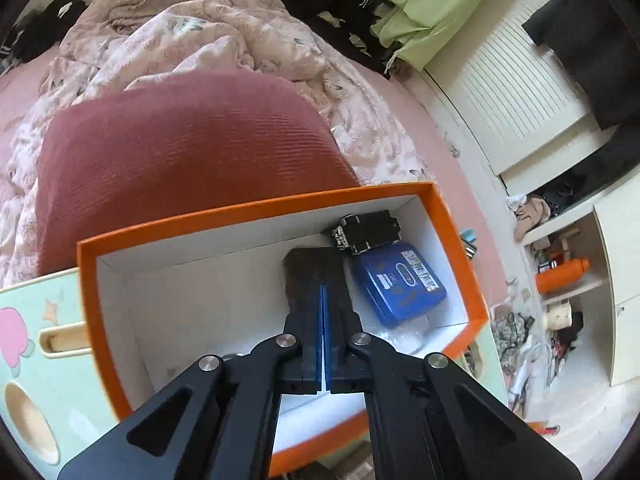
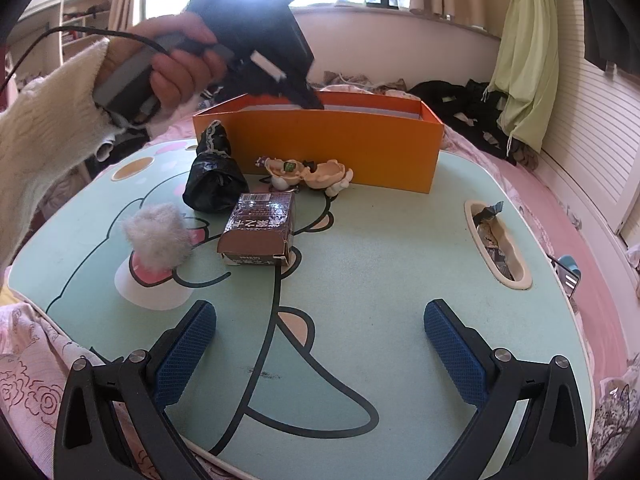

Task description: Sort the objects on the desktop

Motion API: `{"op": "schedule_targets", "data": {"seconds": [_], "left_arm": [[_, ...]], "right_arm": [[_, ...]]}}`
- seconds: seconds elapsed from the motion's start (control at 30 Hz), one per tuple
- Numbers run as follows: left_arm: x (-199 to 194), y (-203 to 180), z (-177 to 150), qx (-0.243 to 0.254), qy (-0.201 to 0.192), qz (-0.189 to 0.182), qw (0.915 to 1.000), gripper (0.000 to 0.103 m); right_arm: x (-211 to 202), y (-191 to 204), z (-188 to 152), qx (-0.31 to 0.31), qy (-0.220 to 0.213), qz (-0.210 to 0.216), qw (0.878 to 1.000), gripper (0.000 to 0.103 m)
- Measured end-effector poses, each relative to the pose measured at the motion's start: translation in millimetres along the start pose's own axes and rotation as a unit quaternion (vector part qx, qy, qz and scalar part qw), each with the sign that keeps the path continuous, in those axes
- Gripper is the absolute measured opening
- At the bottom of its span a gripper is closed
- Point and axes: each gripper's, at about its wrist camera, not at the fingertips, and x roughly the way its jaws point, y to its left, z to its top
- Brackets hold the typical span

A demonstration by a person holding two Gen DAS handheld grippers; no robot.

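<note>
My left gripper is shut with its blue pads pressed together, reaching down inside the orange box. In the box lie a blue tin and a black blocky item. In the right wrist view the left gripper dips into the orange box at the far side of the green cartoon table. My right gripper is open and empty above the table's near part. On the table are a brown carton, a white fluffy ball, a black crumpled bag and a cream shell-shaped toy.
A slot in the table's right side holds wrappers. A red cushion and pink bedding lie behind the box. White shelves with an orange bottle stand at the right. A phone lies on the bed at the right.
</note>
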Motion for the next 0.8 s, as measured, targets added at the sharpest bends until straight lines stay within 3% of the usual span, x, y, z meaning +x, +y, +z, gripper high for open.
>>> {"op": "schedule_targets", "data": {"seconds": [0.1, 0.17, 0.23, 0.27, 0.37, 0.47, 0.53, 0.57, 0.67, 0.8], "left_arm": [[8.4, 1.0, 4.4, 0.007, 0.02, 0.041, 0.9989, 0.001], [16.6, 2.2, 7.8, -0.005, 0.015, 0.059, 0.9981, 0.019], [26.1, 3.8, 8.8, -0.016, 0.02, 0.055, 0.9982, 0.056], [30.7, 3.6, 7.7, -0.022, 0.02, 0.05, 0.9983, 0.058], [42.5, -4.7, 3.6, -0.007, 0.029, 0.061, 0.9977, 0.059], [57.3, -22.0, -2.5, 0.042, 0.051, 0.124, 0.9901, 0.057], [63.4, -32.9, -5.1, 0.076, 0.056, 0.177, 0.9797, 0.045], [63.4, -35.1, -5.0, 0.079, 0.056, 0.175, 0.9798, 0.04], [58.3, -31.6, -5.2, 0.071, 0.045, 0.154, 0.9845, 0.04], [21.5, -29.1, -12.9, 0.061, -0.012, 0.092, 0.9938, 0.04]], "right_arm": [[-0.1, -0.4, -0.1, 0.0, 0.0, 0.0, 1.0, 0.103], [0.0, -0.6, 0.0, 0.0, 0.0, 0.0, 1.0, 0.103], [-0.3, -0.6, 0.2, 0.001, 0.0, 0.0, 1.0, 0.103], [-0.3, -0.5, 0.2, 0.001, 0.0, 0.0, 1.0, 0.103], [-0.2, -0.3, 0.6, 0.001, 0.0, 0.0, 1.0, 0.103], [-0.2, -0.3, 0.8, 0.001, 0.0, 0.0, 1.0, 0.103], [-0.5, -0.5, 0.4, 0.001, 0.0, 0.0, 1.0, 0.103], [-0.2, -0.7, 0.7, 0.002, 0.0, 0.0, 1.0, 0.103], [-0.2, -0.6, 0.2, 0.001, 0.0, 0.0, 1.0, 0.103], [-0.3, -0.4, 0.3, 0.001, 0.0, 0.0, 1.0, 0.103]]}}
